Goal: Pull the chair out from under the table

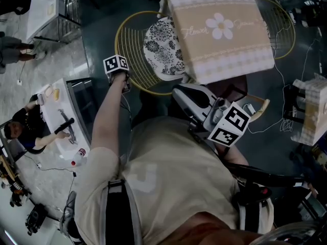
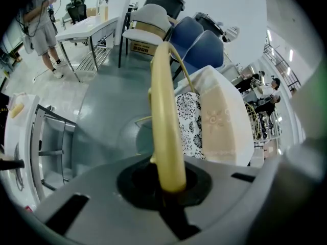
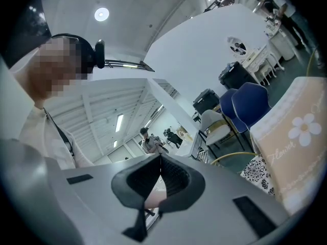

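Left tool [image 2: 169, 184] clamped narrow on the yellow rim [image 2: 162, 106] of the chair [image 1: 132, 50], pointing steeply down; right tool [image 3: 159, 180] closed on nothing, held level near the chest; chair stands at the left of the surface [image 1: 219, 29], its floral cushion [image 1: 161, 47] partly tucked under the beige cloth.

Judgement: wire frame, likely light and stiff; smooth tube may slip; back rim suits the pull.

Count: two wire chairs, second chair [image 1: 282, 27] far right; one cushion; one surface.

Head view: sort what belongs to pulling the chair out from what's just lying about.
Job: wire chair, floral cushion, cloth-covered table, left tool shut on the chair's rim.
Lying about: blue chairs, white table, small bottle, right tool, shut and empty.
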A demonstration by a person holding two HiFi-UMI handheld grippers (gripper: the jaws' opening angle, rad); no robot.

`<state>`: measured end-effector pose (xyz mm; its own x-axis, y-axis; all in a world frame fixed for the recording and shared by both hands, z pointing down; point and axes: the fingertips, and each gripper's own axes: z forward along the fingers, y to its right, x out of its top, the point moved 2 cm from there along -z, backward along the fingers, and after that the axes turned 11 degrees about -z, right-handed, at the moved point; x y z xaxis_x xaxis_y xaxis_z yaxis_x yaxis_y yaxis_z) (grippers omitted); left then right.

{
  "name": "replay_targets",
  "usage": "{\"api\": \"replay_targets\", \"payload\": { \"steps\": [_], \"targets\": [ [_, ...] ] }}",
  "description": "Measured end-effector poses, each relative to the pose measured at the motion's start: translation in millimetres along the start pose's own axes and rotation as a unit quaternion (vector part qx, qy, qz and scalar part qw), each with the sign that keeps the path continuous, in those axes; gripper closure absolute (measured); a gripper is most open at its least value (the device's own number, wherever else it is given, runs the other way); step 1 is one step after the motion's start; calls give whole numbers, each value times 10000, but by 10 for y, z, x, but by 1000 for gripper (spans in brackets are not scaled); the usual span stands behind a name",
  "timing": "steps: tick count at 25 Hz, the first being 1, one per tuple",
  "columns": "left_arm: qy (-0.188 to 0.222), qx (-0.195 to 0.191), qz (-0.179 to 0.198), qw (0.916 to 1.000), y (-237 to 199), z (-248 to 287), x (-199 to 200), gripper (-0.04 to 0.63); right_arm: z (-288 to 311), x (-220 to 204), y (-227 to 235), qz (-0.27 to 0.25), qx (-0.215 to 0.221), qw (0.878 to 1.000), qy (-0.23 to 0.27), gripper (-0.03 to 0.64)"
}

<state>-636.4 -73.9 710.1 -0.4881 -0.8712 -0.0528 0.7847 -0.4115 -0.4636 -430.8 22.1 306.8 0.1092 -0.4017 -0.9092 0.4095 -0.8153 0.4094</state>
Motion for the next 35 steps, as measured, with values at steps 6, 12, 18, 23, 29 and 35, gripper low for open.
{"api": "replay_targets", "payload": {
  "steps": [6, 12, 18, 23, 29, 35],
  "targets": [
    [71, -30, -96, 9999, -35, -7, 9, 577, 27, -1, -24, -40, 30, 10000, -10, 607],
    [213, 0, -319, 9993, -237, -147, 151, 581, 26, 8, -12, 9, 14, 10000, -10, 607],
    [362, 12, -311, 9989, -285, -307, 224, 588, 104, 47, -62, -2, 123, 9999, -27, 607],
    [406, -109, -383, 9984, -273, -351, 220, 591, 145, 54, -108, -39, 185, 9998, -47, 607],
    [502, -182, -498, 9973, -295, -349, 223, 591, 129, 32, -92, -11, 113, 9999, -44, 607],
    [528, -164, -528, 9971, -325, -378, 210, 589, 122, 38, -88, -14, 113, 9999, -38, 607]
  ]
}}
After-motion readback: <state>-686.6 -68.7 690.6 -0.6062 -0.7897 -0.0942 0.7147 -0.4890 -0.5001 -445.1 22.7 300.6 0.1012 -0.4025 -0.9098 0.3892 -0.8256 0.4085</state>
